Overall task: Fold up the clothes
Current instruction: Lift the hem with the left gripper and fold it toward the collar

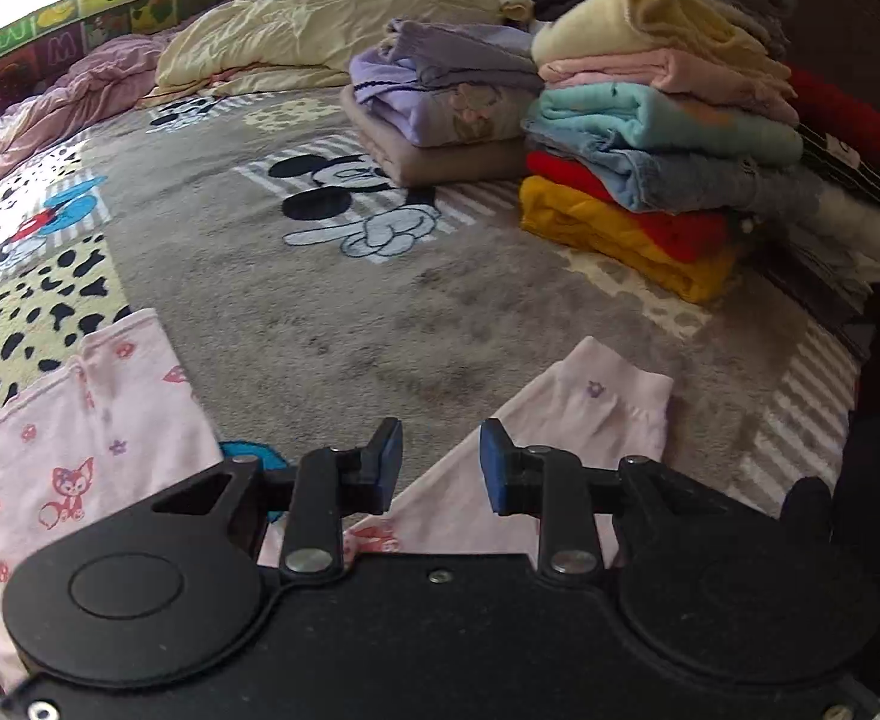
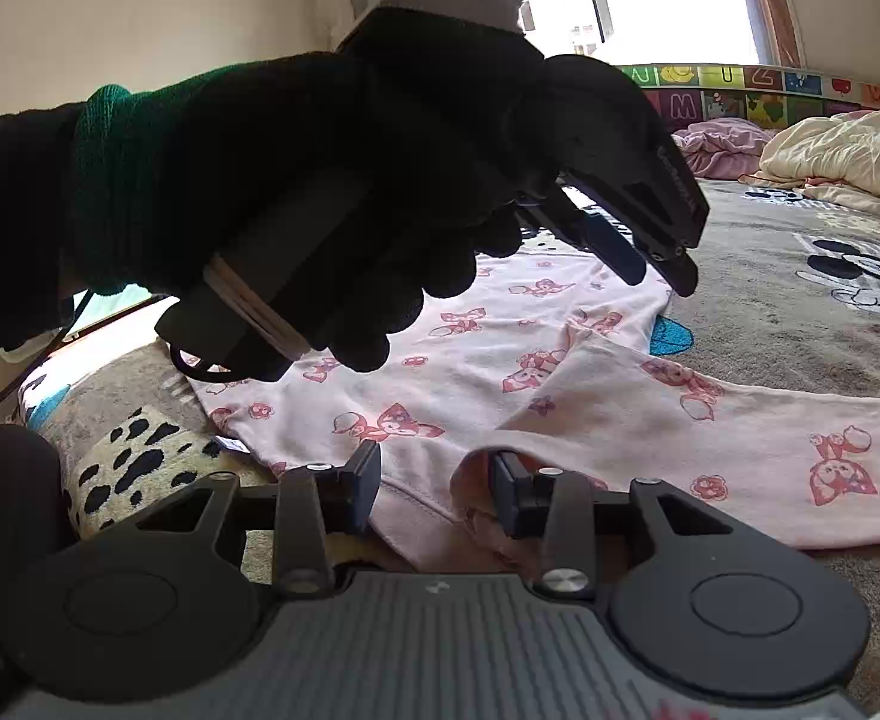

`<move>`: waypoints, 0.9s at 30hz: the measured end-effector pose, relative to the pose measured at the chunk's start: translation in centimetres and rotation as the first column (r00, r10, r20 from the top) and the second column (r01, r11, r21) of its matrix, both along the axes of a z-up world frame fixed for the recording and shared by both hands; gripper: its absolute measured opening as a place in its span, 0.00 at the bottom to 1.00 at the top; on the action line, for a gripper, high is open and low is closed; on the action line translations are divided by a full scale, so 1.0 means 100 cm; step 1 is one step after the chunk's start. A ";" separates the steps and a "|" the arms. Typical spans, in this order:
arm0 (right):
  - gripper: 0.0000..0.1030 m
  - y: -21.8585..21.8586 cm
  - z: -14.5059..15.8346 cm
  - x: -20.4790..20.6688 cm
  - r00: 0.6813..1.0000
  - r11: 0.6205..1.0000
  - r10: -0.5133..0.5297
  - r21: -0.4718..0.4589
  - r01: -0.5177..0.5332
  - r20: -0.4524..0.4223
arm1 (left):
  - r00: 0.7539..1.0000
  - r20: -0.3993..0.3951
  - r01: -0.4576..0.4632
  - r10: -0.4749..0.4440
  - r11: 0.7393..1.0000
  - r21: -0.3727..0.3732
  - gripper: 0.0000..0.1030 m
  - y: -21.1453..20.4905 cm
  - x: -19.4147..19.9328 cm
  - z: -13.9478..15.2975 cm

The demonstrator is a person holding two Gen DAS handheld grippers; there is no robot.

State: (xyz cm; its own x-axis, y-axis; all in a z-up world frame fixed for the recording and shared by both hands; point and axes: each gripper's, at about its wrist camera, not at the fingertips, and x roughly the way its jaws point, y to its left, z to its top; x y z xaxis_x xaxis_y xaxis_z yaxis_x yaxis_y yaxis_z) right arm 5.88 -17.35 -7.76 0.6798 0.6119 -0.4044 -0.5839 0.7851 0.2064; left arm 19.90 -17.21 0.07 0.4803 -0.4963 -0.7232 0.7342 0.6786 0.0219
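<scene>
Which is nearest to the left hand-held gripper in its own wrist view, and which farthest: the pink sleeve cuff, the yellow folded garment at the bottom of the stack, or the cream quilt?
From the left hand-held gripper:
1. Pink sleeve cuff, just ahead, slightly right.
2. Yellow folded garment, bottom of the right stack, mid-bed.
3. Cream quilt, far end, upper left.

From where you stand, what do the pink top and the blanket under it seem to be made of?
The pink top looks like thin, matte cotton knit: it drapes in soft folds and carries a flat printed pattern. The blanket looks like plush fleece, probably synthetic: its surface is fuzzy, with a brushed nap.
</scene>
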 end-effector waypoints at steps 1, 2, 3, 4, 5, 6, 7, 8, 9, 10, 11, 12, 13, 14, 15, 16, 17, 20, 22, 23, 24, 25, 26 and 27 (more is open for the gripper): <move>0.45 -0.001 0.000 -0.004 1.000 1.000 -0.003 -0.003 0.003 -0.002 | 0.998 0.003 0.057 -0.057 0.998 0.035 0.25 -0.018 -0.006 -0.003; 0.47 -0.002 -0.001 -0.009 1.000 1.000 -0.004 -0.009 0.004 -0.005 | 0.996 0.009 0.093 -0.094 0.993 0.073 0.25 -0.035 -0.012 -0.010; 0.47 -0.002 -0.002 -0.014 1.000 1.000 -0.001 -0.018 0.000 -0.006 | 0.991 0.014 0.128 -0.130 0.986 0.110 0.26 -0.052 -0.017 -0.017; 0.48 -0.003 -0.003 -0.018 1.000 1.000 0.004 -0.027 -0.004 -0.006 | 0.986 0.017 0.163 -0.167 0.976 0.148 0.26 -0.069 -0.022 -0.024; 0.48 -0.003 -0.004 -0.020 1.000 0.999 0.008 -0.033 -0.008 -0.006 | 0.979 0.019 0.196 -0.203 0.963 0.186 0.30 -0.085 -0.027 -0.031; 0.48 -0.003 -0.005 -0.022 1.000 0.999 0.011 -0.039 -0.011 -0.006 | 0.971 0.019 0.229 -0.239 0.947 0.223 0.31 -0.102 -0.032 -0.038; 0.48 -0.004 -0.006 -0.024 1.000 0.999 0.014 -0.044 -0.015 -0.005 | 0.965 0.033 0.244 -0.261 0.933 0.264 0.31 -0.114 -0.037 -0.046; 0.48 -0.004 -0.007 -0.025 1.000 0.999 0.016 -0.046 -0.016 -0.006 | 0.960 0.060 0.242 -0.272 0.921 0.307 0.31 -0.121 -0.042 -0.054; 0.48 -0.005 -0.008 -0.026 1.000 0.999 0.018 -0.047 -0.018 -0.007 | 0.958 0.077 0.236 -0.275 0.915 0.326 0.27 -0.125 -0.045 -0.058; 0.48 -0.006 -0.009 -0.026 1.000 0.999 0.018 -0.047 -0.018 -0.007 | 0.961 0.090 0.222 -0.262 0.922 0.316 0.21 -0.123 -0.045 -0.056; 0.48 -0.007 -0.009 -0.027 1.000 0.999 0.018 -0.046 -0.018 -0.007 | 0.964 0.106 0.203 -0.244 0.933 0.297 0.06 -0.118 -0.046 -0.052; 0.48 -0.007 -0.009 -0.028 1.000 0.999 0.018 -0.046 -0.018 -0.008 | 0.967 0.126 0.179 -0.219 0.945 0.274 0.05 -0.110 -0.046 -0.046; 0.48 -0.008 -0.009 -0.028 1.000 0.999 0.018 -0.046 -0.018 -0.008 | 0.970 0.149 0.149 -0.189 0.958 0.245 0.04 -0.100 -0.045 -0.039; 0.48 -0.009 -0.009 -0.029 1.000 0.999 0.018 -0.046 -0.018 -0.008 | 0.977 0.170 0.098 -0.132 0.976 0.194 0.04 -0.084 -0.043 -0.028; 0.48 -0.010 -0.008 -0.029 1.000 0.999 0.016 -0.042 -0.016 -0.007 | 0.981 0.180 0.042 -0.067 0.990 0.136 0.04 -0.066 -0.040 -0.016; 0.48 -0.011 -0.006 -0.030 1.000 0.999 0.014 -0.037 -0.014 -0.005 | 0.982 0.189 -0.013 -0.002 0.997 0.073 0.04 -0.044 -0.038 -0.004; 0.48 -0.012 -0.004 -0.030 1.000 0.999 0.012 -0.032 -0.012 -0.003 | 0.977 0.193 -0.084 0.086 0.996 -0.023 0.04 -0.013 -0.038 0.012; 0.48 -0.017 0.001 -0.032 1.000 1.000 0.006 -0.017 -0.006 0.005 | 0.938 0.144 -0.269 0.317 0.922 -0.278 0.04 0.086 -0.049 0.047; 0.49 -0.020 0.006 -0.035 1.000 1.000 -0.001 -0.004 0.001 0.018 | 0.898 0.096 -0.361 0.430 0.842 -0.402 0.04 0.144 -0.060 0.056; 0.50 -0.021 0.007 -0.036 1.000 1.000 -0.007 0.000 0.007 0.024 | 0.875 0.068 -0.400 0.480 0.794 -0.457 0.04 0.172 -0.067 0.058; 0.51 -0.022 0.009 -0.036 0.999 1.000 -0.013 0.002 0.013 0.031 | 0.849 0.035 -0.439 0.527 0.743 -0.505 0.04 0.198 -0.073 0.056; 0.52 -0.023 0.010 -0.037 0.999 1.000 -0.020 0.005 0.019 0.038 | 0.822 -0.001 -0.477 0.570 0.687 -0.547 0.04 0.223 -0.078 0.050; 0.52 -0.024 0.010 -0.036 0.999 1.000 -0.024 0.003 0.024 0.041 | 0.790 -0.058 -0.522 0.610 0.620 -0.586 0.04 0.249 -0.082 0.040; 0.52 -0.023 0.009 -0.036 0.999 1.000 -0.027 -0.001 0.027 0.043 | 0.758 -0.120 -0.566 0.642 0.555 -0.609 0.04 0.271 -0.085 0.026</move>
